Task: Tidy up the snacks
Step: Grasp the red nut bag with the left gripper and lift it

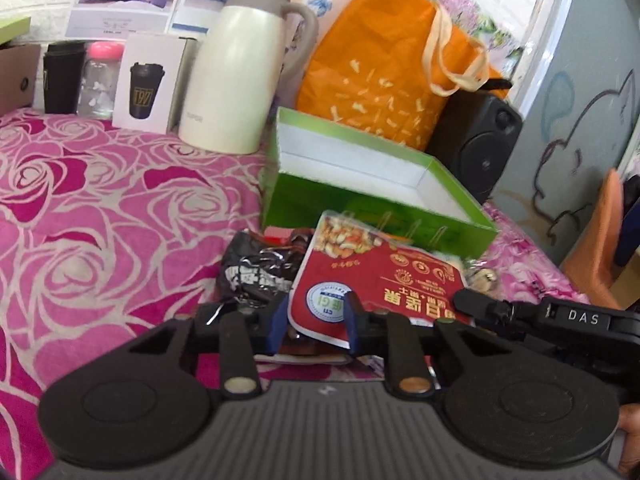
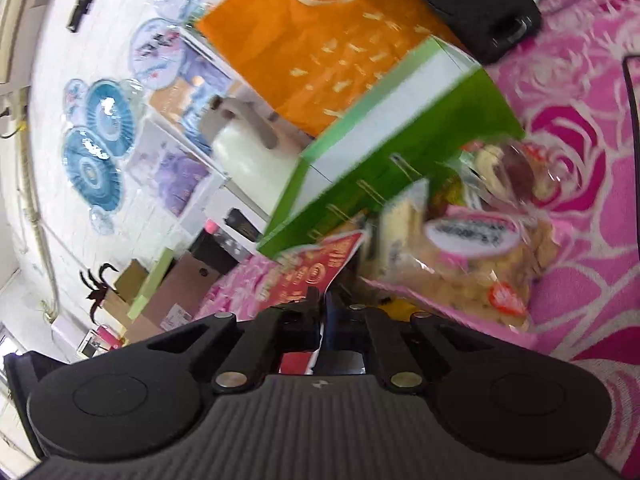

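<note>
- Here the open green cardboard box (image 1: 360, 204) with white lining sits far on the pink rose-patterned cloth (image 1: 100, 200); what shows of its inside is bare.
- Near it, the red nut snack pouch (image 1: 380, 280) tops a snack pile.
- The left gripper (image 1: 316, 320) pinches the pouch's near edge.
- The right gripper (image 2: 322, 308) has its jaws nearly together on the pouch's right corner.

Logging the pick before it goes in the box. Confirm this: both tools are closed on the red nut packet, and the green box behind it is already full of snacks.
Wrong on one point: the green box is empty, white inside, per the left wrist view. Left tool and right tool do pinch the red nut packet.
</note>
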